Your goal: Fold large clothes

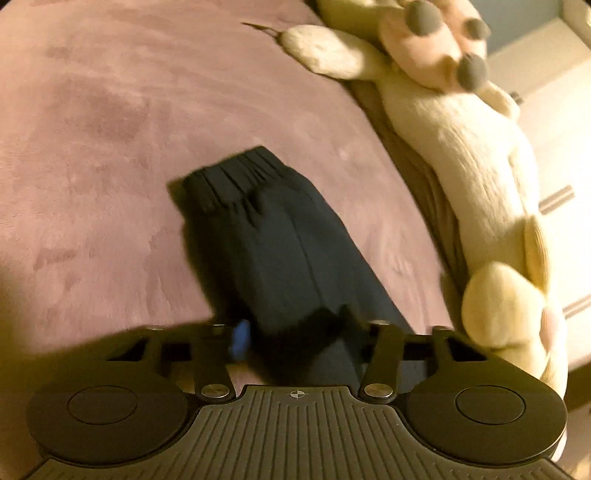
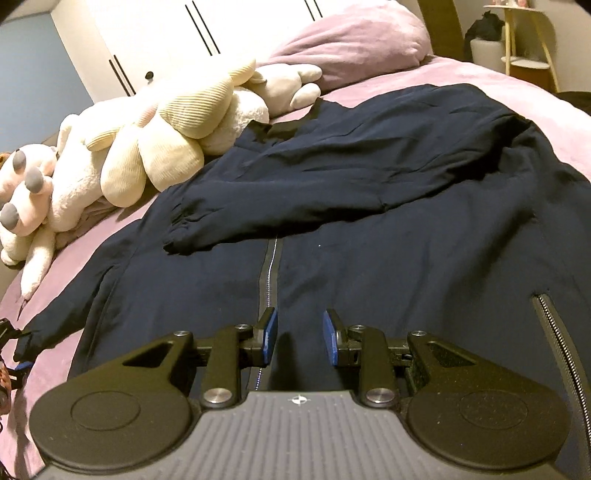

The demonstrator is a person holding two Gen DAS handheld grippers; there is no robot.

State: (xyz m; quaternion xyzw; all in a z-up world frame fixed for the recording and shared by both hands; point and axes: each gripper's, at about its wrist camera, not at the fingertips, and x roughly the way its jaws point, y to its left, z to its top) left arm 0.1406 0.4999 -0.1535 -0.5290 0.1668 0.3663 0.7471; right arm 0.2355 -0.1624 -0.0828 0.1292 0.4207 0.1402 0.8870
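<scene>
A dark navy jacket (image 2: 369, 229) lies spread on the pink bed cover (image 2: 480, 74), zipper up, with one sleeve (image 2: 258, 206) folded across its chest. My right gripper (image 2: 299, 336) is open and empty, low over the jacket's hem by the zipper (image 2: 271, 266). In the left wrist view the other sleeve (image 1: 269, 236), with its gathered cuff at the far end, runs between the fingers of my left gripper (image 1: 295, 339). One blue pad (image 1: 240, 338) shows beside the cloth. The sleeve hides the other pad, so the grip cannot be judged. The left gripper also shows at the right wrist view's left edge (image 2: 11, 354).
Cream and pink plush toys (image 2: 147, 140) lie along the bed's side, close to the jacket; they also show in the left wrist view (image 1: 461, 155). A pink pillow (image 2: 354, 40) lies at the head. A white wardrobe (image 2: 166, 33) stands behind. A side table (image 2: 524, 44) stands far right.
</scene>
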